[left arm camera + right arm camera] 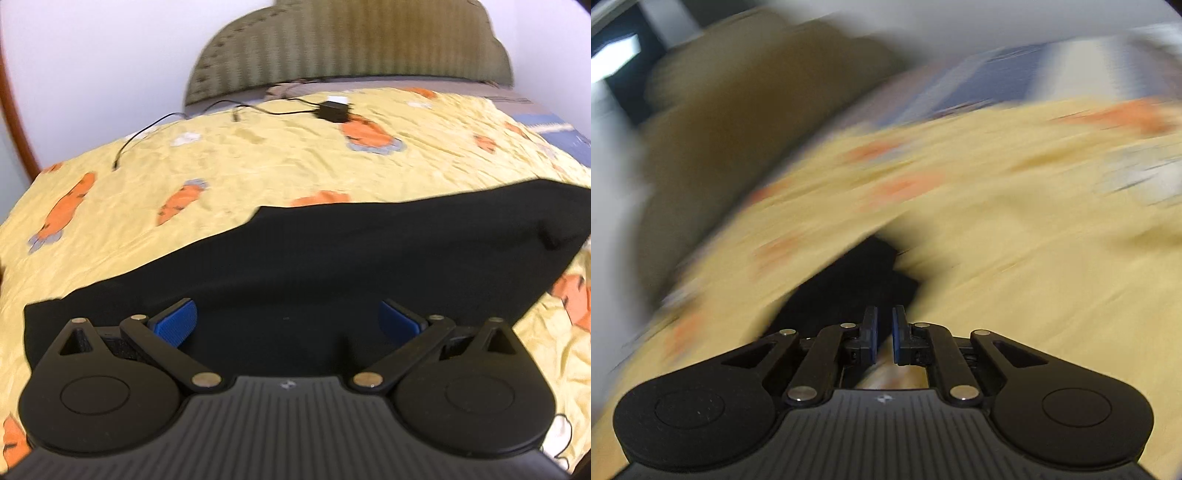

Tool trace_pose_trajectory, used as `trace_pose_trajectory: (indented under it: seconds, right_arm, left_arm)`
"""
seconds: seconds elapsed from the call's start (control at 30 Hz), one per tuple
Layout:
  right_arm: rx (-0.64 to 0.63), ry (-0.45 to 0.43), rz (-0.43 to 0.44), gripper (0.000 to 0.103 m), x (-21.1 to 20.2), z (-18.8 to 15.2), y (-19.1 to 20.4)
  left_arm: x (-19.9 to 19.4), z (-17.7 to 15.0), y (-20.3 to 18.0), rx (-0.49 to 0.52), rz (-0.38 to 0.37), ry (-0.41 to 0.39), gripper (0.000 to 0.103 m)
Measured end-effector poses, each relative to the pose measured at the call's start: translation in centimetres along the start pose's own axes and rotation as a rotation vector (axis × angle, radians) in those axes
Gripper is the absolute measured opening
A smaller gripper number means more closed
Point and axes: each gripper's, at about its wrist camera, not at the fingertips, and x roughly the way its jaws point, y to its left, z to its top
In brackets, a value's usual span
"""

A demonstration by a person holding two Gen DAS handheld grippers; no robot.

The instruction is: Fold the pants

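We see the black pants (332, 266) lying flat on the yellow bedspread (258, 158) near the bed's front edge. Left tongs (288, 321) spread wide above them; right tongs (884, 332) nearly pressed together, pinching nothing, view blurred.

My left wrist view: low over the bed (258, 155), angled down toward the far headboard (351, 48). My right wrist view: close, motion-blurred. Shared: black pants (332, 251), yellow bedspread.

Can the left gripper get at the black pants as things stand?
Probably yes: the left gripper is open, the black pants lie flat on the yellow bedspread directly ahead of its fingers, and nothing sits between.
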Motion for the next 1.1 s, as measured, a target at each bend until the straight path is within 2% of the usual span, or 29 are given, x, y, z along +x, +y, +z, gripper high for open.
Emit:
trace_pose_trajectory:
  seconds: [0.07,0.1,0.17,0.2,0.27,0.4,0.5,0.57,0.67,0.77,0.8,0.83,0.87,0.9,0.97,1.03,1.1]
  right_arm:
    - [-0.039,0.176,0.248,0.008,0.3,-3.1,3.1]
    - [-0.037,0.262,0.339,0.008,0.9,-4.8,4.6]
    - [-0.002,0.385,0.429,0.008,2.2,-7.6,6.8]
    - [-0.006,0.419,0.449,0.008,2.8,-8.6,7.6]
    - [-0.021,0.452,0.439,0.008,3.7,-10.0,8.8]
    - [0.043,0.477,0.404,0.008,5.0,-10.8,9.0]
    - [0.061,0.478,0.339,0.008,5.7,-11.0,8.8]
    - [0.065,0.477,0.336,0.008,4.9,-11.6,8.6]
    - [0.049,0.484,0.302,0.009,5.9,-12.0,9.5]
    - [-0.005,0.450,0.265,0.017,5.5,-12.4,10.2]
    - [-0.062,0.434,0.263,0.031,5.4,-12.5,10.9]
    - [-0.151,0.416,0.274,0.050,4.8,-12.6,11.7]
    - [-0.254,0.396,0.284,0.058,4.2,-12.8,12.5]
    - [-0.381,0.357,0.277,0.063,3.3,-13.0,13.4]
    - [-0.706,0.227,0.222,0.063,1.1,-14.1,15.5]
    - [-1.091,0.020,0.157,0.063,-1.2,-16.4,16.9]
    - [-1.407,-0.179,0.104,0.062,-2.4,-18.8,17.2]
  left_arm:
    - [-0.2,0.1,0.8,-0.040,0.008,0.005,0.103]
    - [-0.4,0.1,1.1,-0.057,0.011,0.007,0.103]
    - [-1.0,0.1,1.4,-0.084,0.011,0.006,0.103]
    - [-1.4,0.0,1.4,-0.086,0.009,0.004,0.103]
    - [-2.0,-0.1,1.3,-0.077,0.011,0.003,0.103]
    - [-2.7,-0.4,0.9,-0.049,0.023,-0.009,0.103]
    - [-2.5,-0.4,0.9,-0.068,-0.002,0.005,0.103]
    - [-2.4,-0.5,0.9,-0.086,-0.024,0.010,0.103]
    - [-2.4,-0.6,0.8,-0.114,-0.061,0.024,0.103]
    - [-2.3,-0.8,0.8,-0.161,-0.089,0.065,0.103]
    - [-2.2,-1.0,1.0,-0.195,-0.109,0.087,0.103]
    - [-2.0,-1.1,1.2,-0.231,-0.138,0.108,0.103]
    - [-1.9,-1.2,1.4,-0.272,-0.170,0.129,0.103]
    - [-1.7,-1.3,1.5,-0.313,-0.197,0.145,0.103]
    - [-1.5,-1.4,1.5,-0.365,-0.227,0.172,0.103]
    - [-1.6,-1.2,0.9,-0.358,-0.187,0.170,0.103]
    - [-1.7,-0.8,0.1,-0.318,-0.122,0.162,0.103]
